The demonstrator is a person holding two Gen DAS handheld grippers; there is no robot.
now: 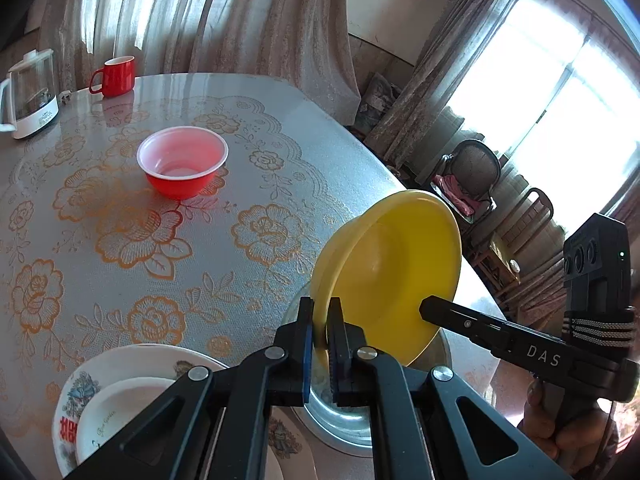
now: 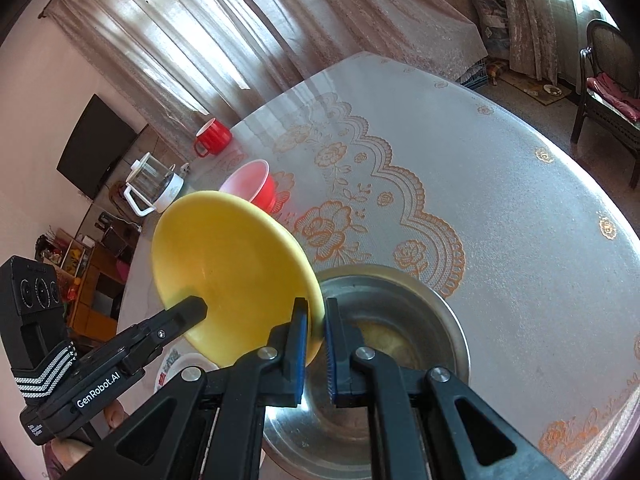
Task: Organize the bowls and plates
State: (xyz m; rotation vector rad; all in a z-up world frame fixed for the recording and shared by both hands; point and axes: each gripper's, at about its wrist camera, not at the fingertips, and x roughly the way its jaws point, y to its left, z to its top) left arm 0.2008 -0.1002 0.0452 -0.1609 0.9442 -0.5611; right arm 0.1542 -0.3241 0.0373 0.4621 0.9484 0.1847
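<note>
A yellow bowl (image 1: 388, 272) (image 2: 224, 268) hangs tilted above the table, gripped at its rim from two sides. My left gripper (image 1: 321, 314) (image 2: 198, 306) is shut on the near rim. My right gripper (image 2: 316, 316) (image 1: 428, 308) is shut on the opposite rim. Directly beneath the yellow bowl stands a steel bowl (image 2: 420, 320) (image 1: 340, 420). A red bowl with a white inside (image 1: 182, 162) (image 2: 256, 186) stands upright further back on the table. At the near left a small white plate rests on a patterned plate (image 1: 70, 396) (image 2: 176, 364).
A red mug (image 1: 114, 76) (image 2: 214, 136) and a glass kettle (image 1: 30, 96) (image 2: 154, 184) stand at the table's far edge. The table (image 2: 500, 208) wears a floral lace cloth. Chairs (image 1: 472, 176) (image 2: 608, 80) stand beyond its right edge. A person's hand (image 1: 560, 432) holds the right gripper.
</note>
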